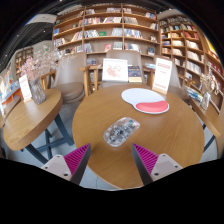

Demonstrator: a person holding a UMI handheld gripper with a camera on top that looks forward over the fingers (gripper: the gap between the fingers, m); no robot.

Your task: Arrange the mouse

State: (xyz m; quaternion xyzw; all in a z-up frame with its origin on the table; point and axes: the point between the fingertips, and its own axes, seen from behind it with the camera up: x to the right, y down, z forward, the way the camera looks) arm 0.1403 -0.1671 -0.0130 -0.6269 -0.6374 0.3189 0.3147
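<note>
- Lying on the round wooden counter (160, 125), the mouse (122, 131) sits toward the counter's near edge, just ahead of the gripper (111, 158) and roughly in line with the gap between its fingers.
- The mouse looks grey and silvery, with a mottled or shiny top that has darker patches; it is a rounded oval, lying at a slant on the wood. Finer detail such as buttons or a wheel cannot be made out.
- The gripper is spread wide: its two pink pads (76, 157) stand well apart, and neither touches the mouse. It holds nothing.
- Beyond the mouse, toward the counter's far edge, lies a mouse pad (146, 99), pale with a red cushion at its nearer side. The mouse and the mouse pad are apart, with bare wood between them.
- A second wooden table (25, 120) stands to the left, near the round counter but not joined to it.
- Behind the counter stand display signs (116, 70) on a low stand, and bookshelves (105, 25) full of books line the back wall.
</note>
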